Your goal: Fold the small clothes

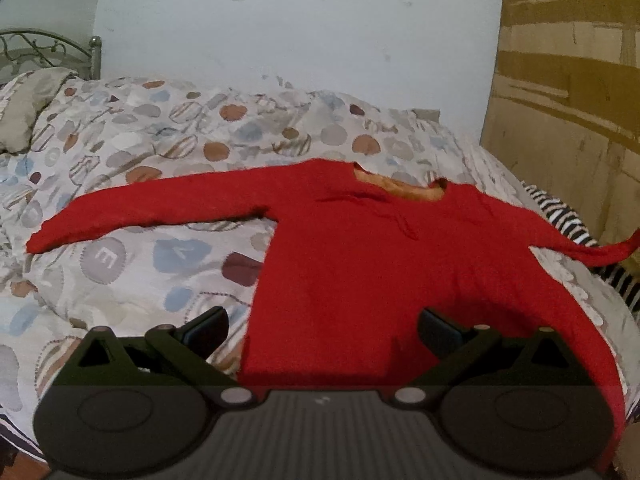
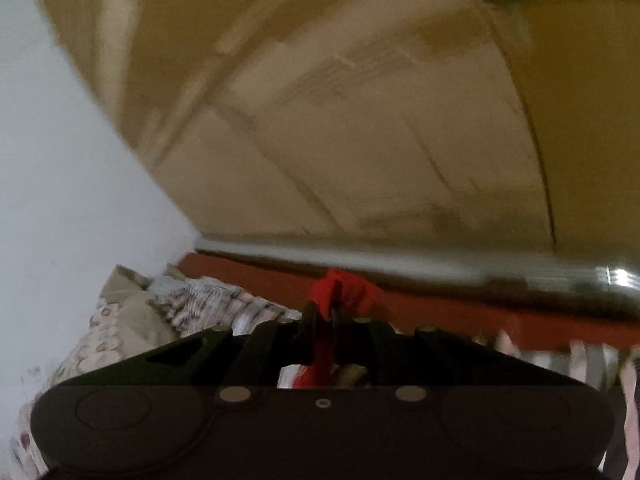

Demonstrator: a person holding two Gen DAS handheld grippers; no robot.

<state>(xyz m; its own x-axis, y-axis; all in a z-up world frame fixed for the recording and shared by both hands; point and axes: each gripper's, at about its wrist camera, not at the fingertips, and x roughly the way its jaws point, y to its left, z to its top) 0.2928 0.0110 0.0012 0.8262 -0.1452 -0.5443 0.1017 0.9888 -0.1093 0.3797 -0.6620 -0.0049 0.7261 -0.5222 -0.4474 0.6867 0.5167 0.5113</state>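
**Red sweater spread on the bed, one cuff pinched**

The red sweater (image 1: 352,248) lies flat on the patterned bedspread (image 1: 132,256). The left gripper (image 1: 322,328) hangs wide over its hem at 6 o'clock. The right gripper (image 2: 326,320) is clamped on a red sleeve end (image 2: 340,288).

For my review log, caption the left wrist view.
Open left gripper hovers over a red sweater spread flat on a patterned duvet.

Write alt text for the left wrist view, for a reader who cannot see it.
A red long-sleeved sweater lies spread flat on a patterned quilt covering a bed, one sleeve stretched out to the left. The left gripper, jaws open, hovers over the sweater's lower hem. A pale wall and cardboard stand behind.
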